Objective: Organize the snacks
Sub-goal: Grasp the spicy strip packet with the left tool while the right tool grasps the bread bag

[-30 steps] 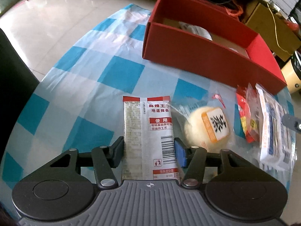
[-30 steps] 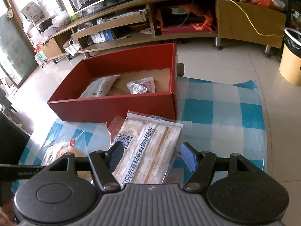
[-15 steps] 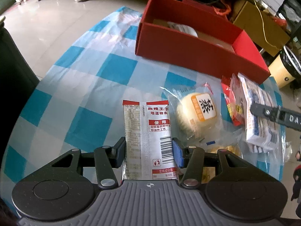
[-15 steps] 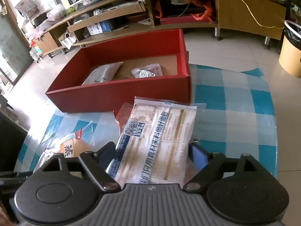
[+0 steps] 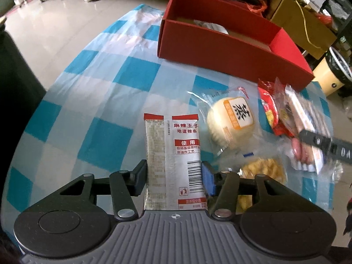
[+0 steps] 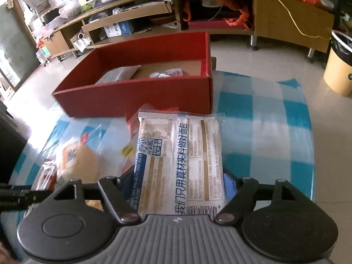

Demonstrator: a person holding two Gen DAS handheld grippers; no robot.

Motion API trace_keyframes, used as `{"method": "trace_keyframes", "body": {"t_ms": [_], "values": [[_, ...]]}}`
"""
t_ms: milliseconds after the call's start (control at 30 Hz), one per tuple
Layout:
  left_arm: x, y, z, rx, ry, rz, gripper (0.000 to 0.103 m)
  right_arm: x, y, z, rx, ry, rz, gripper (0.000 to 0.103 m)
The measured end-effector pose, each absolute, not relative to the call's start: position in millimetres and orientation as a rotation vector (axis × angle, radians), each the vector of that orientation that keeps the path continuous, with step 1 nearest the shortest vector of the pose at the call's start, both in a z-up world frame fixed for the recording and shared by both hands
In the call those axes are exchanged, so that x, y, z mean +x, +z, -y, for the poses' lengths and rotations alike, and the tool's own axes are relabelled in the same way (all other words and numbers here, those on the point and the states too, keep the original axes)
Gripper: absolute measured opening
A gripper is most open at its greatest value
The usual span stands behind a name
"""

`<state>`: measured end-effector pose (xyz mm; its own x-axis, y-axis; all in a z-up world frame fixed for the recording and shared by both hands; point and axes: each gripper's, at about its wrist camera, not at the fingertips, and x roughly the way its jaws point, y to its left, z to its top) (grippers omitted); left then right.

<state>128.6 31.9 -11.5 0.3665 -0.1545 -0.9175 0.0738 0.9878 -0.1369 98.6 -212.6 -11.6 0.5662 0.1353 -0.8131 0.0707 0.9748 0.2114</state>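
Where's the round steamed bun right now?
In the left wrist view the bun lies in its clear wrapper on the checked tablecloth, just right of the white packet clamped in the left gripper, in front of the red box.

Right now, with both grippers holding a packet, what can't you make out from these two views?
- Red box contents: in the left wrist view the near wall hides most of the inside.
- Bread packet: in the right wrist view its lower end is hidden behind the right gripper.
- Sausage pack: motion-blurred in the left wrist view.
- Spicy strip packet: small print too small, held by the left gripper.
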Motion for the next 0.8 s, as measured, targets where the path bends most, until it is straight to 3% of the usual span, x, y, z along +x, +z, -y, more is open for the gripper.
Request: {"method": "trace_keyframes", "body": {"t_ms": [433, 467, 533, 567, 700, 800], "values": [[58, -18, -31, -0.002, -0.206, -1.236, 0.062, 3, -33, 176, 0.138, 0.093, -1.067, 0.073], [57, -20, -29, 0.016, -0.201, -1.230, 0.064, 3, -33, 176, 0.142, 0.094, -1.066, 0.075], [57, -19, -28, 0.041, -0.184, -1.208, 0.083, 4, -36, 179, 0.157, 0.089, -1.067, 0.078], [56, -19, -29, 0.053, -0.166, -1.194, 0.087, 4, -37, 179, 0.164, 0.089, -1.070, 0.080], [56, -21, -32, 0.050, -0.142, -1.193, 0.090, 8, -44, 173, 0.143, 0.123, -1.066, 0.100], [52, -30, -35, 0.048, -0.128, -1.227, 0.092, 6, -48, 159, 0.054, 0.124, -1.068, 0.103]]}}
